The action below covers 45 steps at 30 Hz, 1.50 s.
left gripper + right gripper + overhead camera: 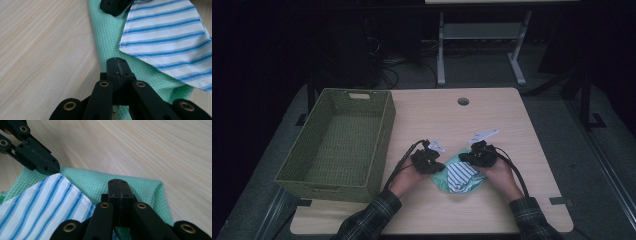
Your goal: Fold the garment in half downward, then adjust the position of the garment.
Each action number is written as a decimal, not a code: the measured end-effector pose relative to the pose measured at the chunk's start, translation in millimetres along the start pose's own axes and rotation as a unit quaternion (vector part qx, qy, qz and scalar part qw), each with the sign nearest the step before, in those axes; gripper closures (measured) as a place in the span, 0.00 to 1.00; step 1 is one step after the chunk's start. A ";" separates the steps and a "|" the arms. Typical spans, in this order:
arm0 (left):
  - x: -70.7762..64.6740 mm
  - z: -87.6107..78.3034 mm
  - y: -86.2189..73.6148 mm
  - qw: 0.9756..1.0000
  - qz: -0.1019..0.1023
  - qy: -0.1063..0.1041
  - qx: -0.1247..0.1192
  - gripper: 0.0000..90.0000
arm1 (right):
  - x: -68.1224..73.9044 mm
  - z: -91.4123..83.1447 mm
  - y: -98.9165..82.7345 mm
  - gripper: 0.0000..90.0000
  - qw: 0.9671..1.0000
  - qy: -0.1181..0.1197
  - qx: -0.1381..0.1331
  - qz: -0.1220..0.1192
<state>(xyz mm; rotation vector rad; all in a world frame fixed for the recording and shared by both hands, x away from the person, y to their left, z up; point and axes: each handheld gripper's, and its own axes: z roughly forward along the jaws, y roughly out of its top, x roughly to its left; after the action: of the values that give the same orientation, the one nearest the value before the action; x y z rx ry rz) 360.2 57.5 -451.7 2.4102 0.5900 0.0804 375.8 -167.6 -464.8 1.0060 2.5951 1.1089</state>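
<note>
Bare table (492, 115) lies open beyond the cloths (459, 176); the basket (337, 142) walls off the left, apparently near the left gripper (436, 166).

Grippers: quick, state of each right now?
Left gripper: jaws shut, over the green cloth; a grip cannot be told.
Right gripper: jaws shut over the same cloth; likewise unclear.

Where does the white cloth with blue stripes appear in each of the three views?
High view: white cloth with blue stripes lies low centre, between both hands.
Left gripper view: upper right, overlapping the mint green waffle-weave cloth.
Right gripper view: lower left.
Shared landmark: the mint green cloth beneath it, on the light wooden table.
</note>
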 end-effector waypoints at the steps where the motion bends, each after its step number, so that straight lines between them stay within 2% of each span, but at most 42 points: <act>1: 0.0 0.0 0.0 1.000 0.000 0.000 0.000 0.99 | 0.0 0.0 0.0 1.00 1.000 0.000 0.000 0.000; 8: 0.7 -13.3 -2.4 1.000 -0.014 0.003 -0.016 0.95 | -0.8 -10.8 3.9 1.00 1.000 0.003 -0.018 0.001; 9: 0.3 -15.4 -3.7 1.000 -0.021 0.003 -0.022 0.95 | -1.6 -11.8 4.8 1.00 1.000 0.002 -0.021 -0.004; 13: 0.6 -26.5 -11.0 1.000 -0.022 0.006 -0.021 0.90 | -2.8 -15.5 9.6 1.00 1.000 0.002 -0.029 -0.003; 16: -0.6 -35.1 -18.7 0.999 -0.032 0.013 -0.025 0.85 | -3.7 -14.2 10.0 1.00 1.000 0.001 -0.030 0.001; 17: -1.7 -37.4 -22.1 0.999 -0.040 0.018 -0.029 0.83 | -3.8 -13.9 9.9 1.00 1.000 0.001 -0.029 0.001; 20: -4.5 -42.0 -31.0 0.998 -0.047 0.026 -0.025 0.72 | -3.8 -13.6 10.4 1.00 1.000 0.001 -0.030 -0.001; 23: -8.8 -44.4 -40.1 0.998 -0.045 0.034 -0.014 0.60 | -5.8 -13.0 13.9 1.00 1.000 0.000 -0.031 -0.005; 24: -10.4 -44.2 -42.6 0.998 -0.046 0.037 -0.015 0.60 | -5.8 -13.0 13.9 1.00 1.000 0.000 -0.031 -0.005; 26: -14.8 -44.1 -50.1 0.998 -0.049 0.039 -0.011 0.54 | -6.4 -13.1 18.8 1.00 0.999 0.001 -0.032 -0.004; 28: -19.3 -43.6 -56.3 0.998 -0.047 0.040 -0.006 0.47 | -7.0 -11.9 23.3 1.00 0.999 -0.002 -0.035 -0.008; 30: -23.0 -43.5 -60.9 0.998 -0.043 0.046 -0.003 0.41 | -8.6 -8.3 27.2 1.00 1.000 -0.003 -0.025 -0.011; 31: -26.5 -42.4 -63.3 0.998 -0.040 0.048 -0.001 0.34 | -9.8 -4.9 30.4 1.00 1.000 -0.004 -0.022 -0.008; 33: -28.6 -40.6 -64.6 0.998 -0.033 0.051 0.005 0.31 | -10.2 -3.4 31.4 1.00 1.000 -0.005 -0.020 -0.008; 35: -31.4 -36.0 -66.1 0.998 -0.031 0.056 0.009 0.24 | -11.5 1.6 32.5 1.00 1.000 -0.008 -0.014 -0.006; 37: -32.2 -34.5 -66.7 0.998 -0.028 0.061 0.009 0.17 | -16.0 9.2 28.4 1.00 1.000 -0.013 0.005 0.003; 39: -31.4 -34.0 -67.0 0.998 -0.028 0.063 0.008 0.16 | -17.6 10.4 27.2 1.00 1.000 -0.013 0.007 0.003; 40: -30.6 -34.2 -67.4 0.998 -0.022 0.066 0.012 0.15 | -19.4 11.4 25.6 1.00 1.000 -0.016 0.008 0.006; 45: -29.2 -32.4 -72.1 0.998 -0.012 0.064 -0.014 0.14 | -25.3 10.1 21.7 1.00 1.000 -0.023 0.015 0.002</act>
<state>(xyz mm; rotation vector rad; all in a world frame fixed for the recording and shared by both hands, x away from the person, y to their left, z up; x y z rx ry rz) 299.1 113.4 -467.4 2.3836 0.6721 0.2334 410.3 -166.7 -460.2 1.0308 2.5821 1.0392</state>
